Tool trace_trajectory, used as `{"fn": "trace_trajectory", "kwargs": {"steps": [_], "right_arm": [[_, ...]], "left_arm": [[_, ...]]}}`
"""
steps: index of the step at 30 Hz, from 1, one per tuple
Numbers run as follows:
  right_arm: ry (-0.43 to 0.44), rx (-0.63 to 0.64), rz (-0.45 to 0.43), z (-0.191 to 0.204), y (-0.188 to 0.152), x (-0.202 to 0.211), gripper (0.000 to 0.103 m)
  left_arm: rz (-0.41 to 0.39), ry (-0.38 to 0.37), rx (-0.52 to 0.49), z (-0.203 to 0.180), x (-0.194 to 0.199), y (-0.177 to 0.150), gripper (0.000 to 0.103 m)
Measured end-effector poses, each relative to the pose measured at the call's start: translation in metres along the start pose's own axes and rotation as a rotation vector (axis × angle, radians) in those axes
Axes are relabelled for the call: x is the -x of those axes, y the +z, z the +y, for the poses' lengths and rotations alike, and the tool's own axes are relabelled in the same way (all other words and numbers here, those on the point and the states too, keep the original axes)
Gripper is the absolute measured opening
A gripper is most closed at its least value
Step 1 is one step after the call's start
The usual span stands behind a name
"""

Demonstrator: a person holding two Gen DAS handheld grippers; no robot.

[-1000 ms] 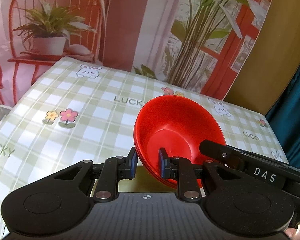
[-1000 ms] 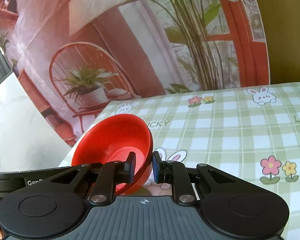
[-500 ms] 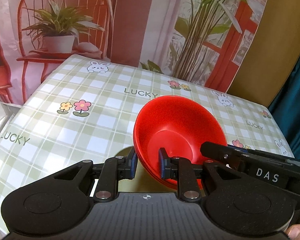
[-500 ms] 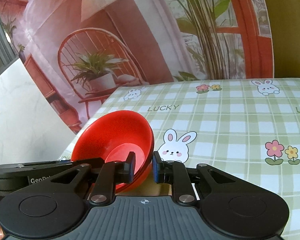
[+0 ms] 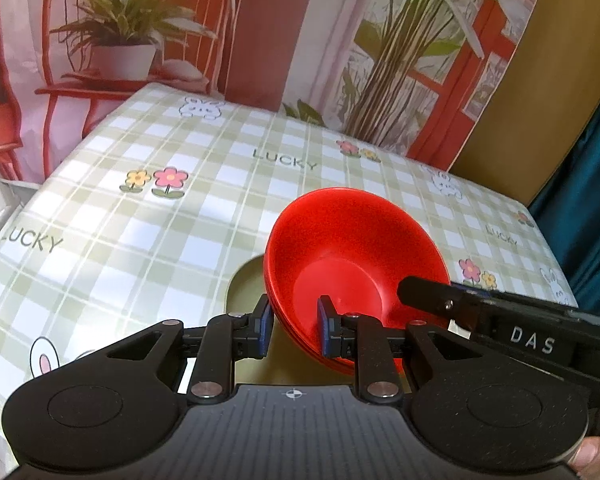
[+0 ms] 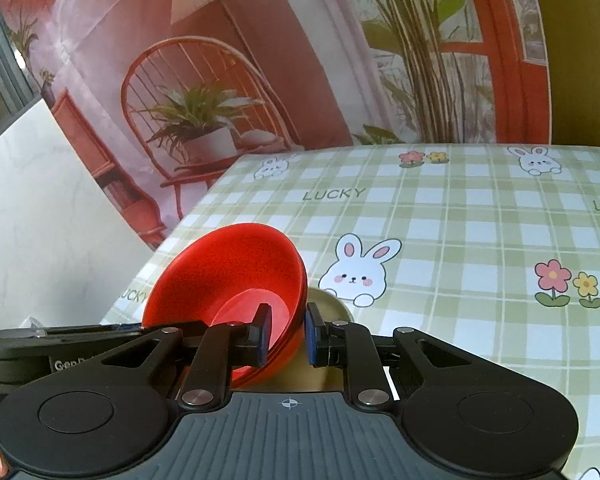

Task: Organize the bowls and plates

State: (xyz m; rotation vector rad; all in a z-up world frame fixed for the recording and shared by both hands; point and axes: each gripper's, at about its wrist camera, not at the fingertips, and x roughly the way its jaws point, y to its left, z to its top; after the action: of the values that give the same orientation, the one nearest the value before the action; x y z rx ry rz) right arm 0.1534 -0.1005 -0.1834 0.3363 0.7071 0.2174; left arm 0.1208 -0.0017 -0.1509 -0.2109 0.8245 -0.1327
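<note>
Bowl stack (image 5: 352,264), red, tilted above counter (image 5: 140,220), rim pinched by left gripper (image 5: 293,330) and right gripper (image 6: 286,334) on opposite sides. Left view alone shows teal curtain (image 5: 592,200); right view, white panel (image 6: 40,208).

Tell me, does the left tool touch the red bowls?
Touching. The left wrist view shows the left tool with its pads pressed on both sides of the red bowls' rim.

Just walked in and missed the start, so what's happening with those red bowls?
A person holds a small stack of red bowls with both tools. The left hand-held gripper pinches one side of the rim, the right hand-held gripper the opposite side. The stack is tilted, just above the checked tablecloth.
</note>
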Motion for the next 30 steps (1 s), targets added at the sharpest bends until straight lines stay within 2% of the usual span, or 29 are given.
{"fn": "trace_trajectory", "kwargs": {"steps": [12, 26, 30], "right_arm": [[0.002, -0.023, 0.063, -0.005, -0.014, -0.02, 0.017], [0.002, -0.026, 0.088, -0.006, -0.017, -0.029, 0.017], [0.002, -0.027, 0.08, -0.007, -0.016, -0.027, 0.018]], "left_arm": [[0.046, 0.013, 0.028, 0.01, -0.014, -0.011, 0.023], [0.044, 0.038, 0.02, 0.011, -0.018, -0.014, 0.023], [0.034, 0.057, 0.02, 0.012, -0.015, -0.013, 0.032]]}}
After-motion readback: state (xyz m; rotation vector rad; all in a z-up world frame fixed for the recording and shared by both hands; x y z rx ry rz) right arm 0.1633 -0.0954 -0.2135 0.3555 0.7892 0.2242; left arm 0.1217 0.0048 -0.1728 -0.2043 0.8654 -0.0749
